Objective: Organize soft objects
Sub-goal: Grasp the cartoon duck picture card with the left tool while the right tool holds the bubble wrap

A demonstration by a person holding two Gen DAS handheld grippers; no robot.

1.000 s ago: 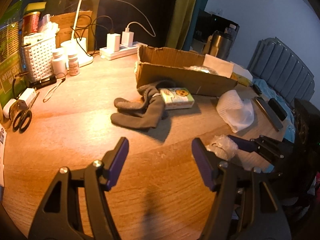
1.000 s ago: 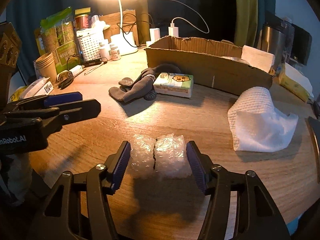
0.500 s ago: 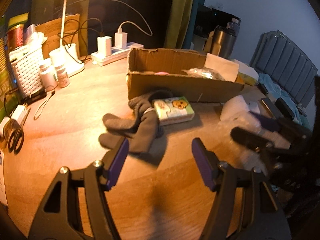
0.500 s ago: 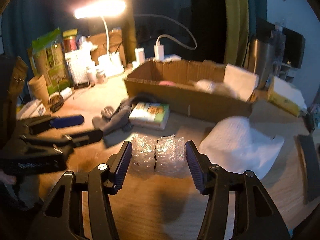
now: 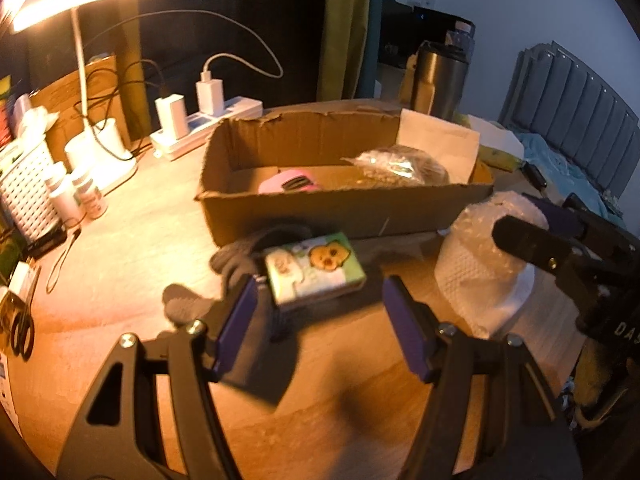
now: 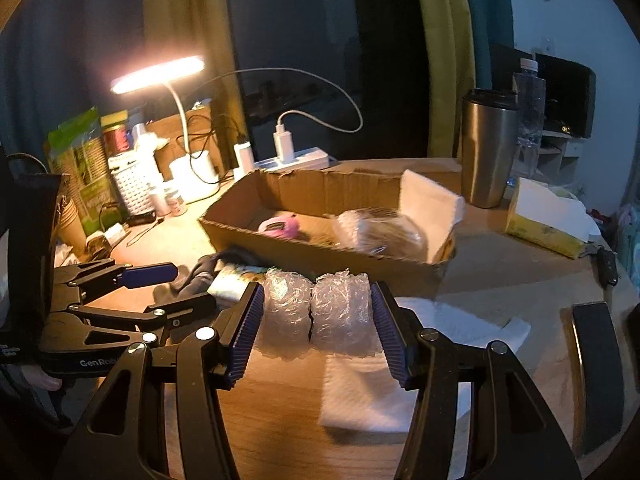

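Right gripper point(image 6: 316, 320): jaws pinching a bubble wrap point(image 6: 318, 316) bundle, folded into two lobes, long axis running crosswise from pad to pad. The bundle is carried clear of the table point(image 6: 280, 420), above a white towel point(image 6: 368, 400) near the front edge.

Left gripper point(image 5: 316, 320): jaws spread, nothing between them. It sits low over the table, pointing at a tissue pack point(image 5: 314, 274), which lies flat just beyond the fingertips with its long axis roughly crosswise, right end slightly farther away. A grey sock point(image 5: 224, 276) lies touching the pack's left side, partly behind the left finger.

A cardboard box point(image 5: 320, 216) stands behind the pack toward the table's far edge, long axis crosswise. Inside: a pink item point(image 5: 288, 184) at the left-centre and a clear bag point(image 5: 396, 164) at the right end.

Left view only: scissors point(image 5: 20, 332) at the left edge, and the pack's printed face. Right view only: a steel tumbler point(image 6: 488, 148) and a yellow tissue box point(image 6: 548, 220) beyond the box's right end; there the pack is mostly hidden behind the right gripper. Both views show the lamp point(image 6: 160, 72) at the far left.
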